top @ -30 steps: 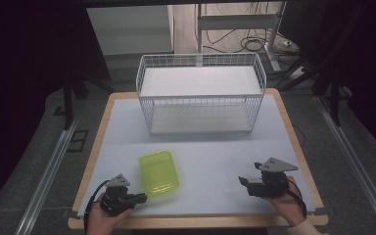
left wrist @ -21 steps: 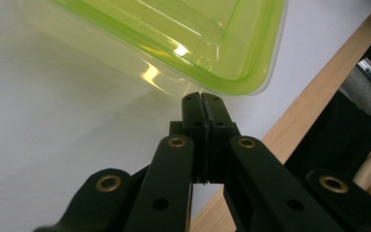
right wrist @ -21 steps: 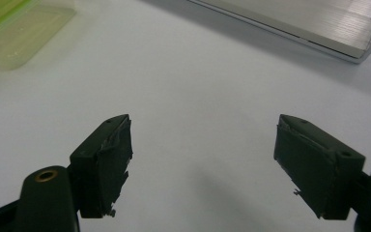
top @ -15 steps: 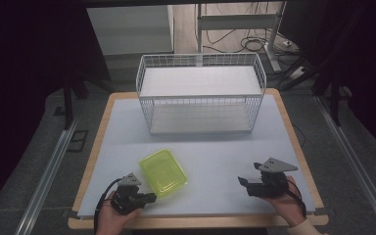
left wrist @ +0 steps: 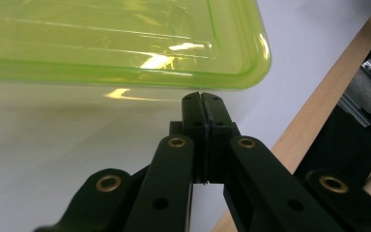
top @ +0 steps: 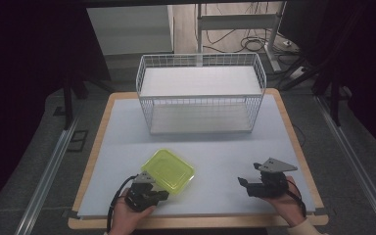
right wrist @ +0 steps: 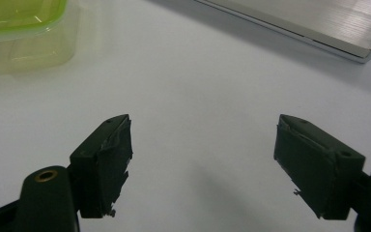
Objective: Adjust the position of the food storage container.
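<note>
A yellow-green translucent lidded container (top: pixel 168 171) lies on the white table top near the front, turned at an angle. My left gripper (top: pixel 157 190) is at its near left edge. In the left gripper view the container (left wrist: pixel 125 43) spans the top, and my left gripper (left wrist: pixel 202 96) has its jaws shut together with nothing between them, tips right at the lid's rim. My right gripper (top: pixel 243 182) rests at the front right, well apart from the container. In the right gripper view it (right wrist: pixel 203 128) stands wide open over bare table, with the container (right wrist: pixel 19 19) at the upper left.
A white wire basket (top: pixel 200 93) stands at the back of the table, and its base (right wrist: pixel 319 24) shows at the upper right of the right gripper view. The table's wooden front edge (left wrist: pixel 309 111) runs just beside my left gripper.
My left gripper has moved right along the front of the table. The container has turned and shifted slightly right. The right gripper has stayed put.
</note>
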Tool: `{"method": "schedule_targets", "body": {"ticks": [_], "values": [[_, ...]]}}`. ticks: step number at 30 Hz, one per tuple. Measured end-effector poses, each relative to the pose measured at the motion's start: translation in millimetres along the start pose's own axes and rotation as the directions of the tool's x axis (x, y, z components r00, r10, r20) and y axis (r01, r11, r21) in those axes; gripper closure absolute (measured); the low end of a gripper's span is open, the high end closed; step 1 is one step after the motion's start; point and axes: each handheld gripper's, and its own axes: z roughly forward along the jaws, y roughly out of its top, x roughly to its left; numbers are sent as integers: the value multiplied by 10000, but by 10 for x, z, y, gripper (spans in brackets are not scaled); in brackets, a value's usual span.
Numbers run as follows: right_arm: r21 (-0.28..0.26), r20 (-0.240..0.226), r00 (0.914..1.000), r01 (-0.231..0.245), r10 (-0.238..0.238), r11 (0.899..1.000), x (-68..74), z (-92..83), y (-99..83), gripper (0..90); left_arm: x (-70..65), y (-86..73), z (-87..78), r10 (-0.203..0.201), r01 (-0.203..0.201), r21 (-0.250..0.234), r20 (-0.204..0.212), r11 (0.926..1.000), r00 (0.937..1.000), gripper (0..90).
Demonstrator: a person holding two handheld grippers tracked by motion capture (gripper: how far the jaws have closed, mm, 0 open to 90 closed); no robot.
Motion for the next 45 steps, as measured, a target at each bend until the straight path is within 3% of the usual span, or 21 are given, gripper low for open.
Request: {"method": "schedule_targets", "body": {"ticks": [6, 19, 26, 27, 29, 31, 33, 34, 35, 36, 37, 38, 40, 45], "values": [[-8, 11, 10000, -11, 11, 10000, -5, -5, -1, 214, -89, 79, 141, 241, -241, 117, -31, 9996, 9997, 900], [30, 26, 10000, 37, -37, 10000, -2, 1, -6, 214, -201, 231, 279, 343, -342, -113, 55, 9994, 9994, 900], [8, 28, 10000, 8, -8, 10000, 3, -6, -6, 214, -250, 127, 67, 255, -235, -473, 404, 9986, 9989, 900], [-2, 32, 10000, 22, -22, 10000, -4, -13, -6, 214, -216, 96, -97, 91, -60, -885, 348, 9961, 9994, 900], [-13, 43, 10000, 27, -27, 10000, -7, -14, -7, 214, -192, 89, -161, 21, 13, -1059, 315, 9944, 9995, 900], [-15, 62, 10000, 33, -33, 10000, -10, -21, -4, 214, -30, 77, -425, -374, 365, -1709, -21, 9846, 9993, 900], [-21, 89, 10000, 14, -14, 10000, -9, -24, -1, 214, 102, 68, -545, -696, 632, -2018, -247, 9774, 9973, 900], [-21, 89, 10000, 14, -14, 10000, -9, -24, -1, 214, 102, 68, -545, -696, 632, -2018, -247, 9774, 9973, 900], [-21, 87, 10000, 11, -11, 10000, -10, -23, -2, 214, 232, 59, -626, -919, 802, -2190, -439, 9724, 9948, 900], [-21, 87, 10000, 11, -11, 10000, -10, -23, -2, 214, 232, 59, -626, -919, 802, -2190, -439, 9724, 9948, 900], [5, 87, 10000, 30, -30, 10000, -15, -19, -3, 214, 356, 46, -674, -1187, 995, -2286, -715, 9684, 9904, 900], [5, 87, 10000, 30, -30, 10000, -15, -19, -3, 214, 356, 46, -674, -1187, 995, -2286, -715, 9684, 9904, 900], [18, 97, 10000, 1, -1, 10000, -18, -12, -7, 214, 520, 28, -706, -1429, 1152, -2308, -1068, 9662, 9840, 900], [55, 95, 10000, 6, -6, 10000, -17, -3, -7, 214, 732, 68, -670, -1737, 1426, -2269, -1236, 9634, 9770, 900]]}}
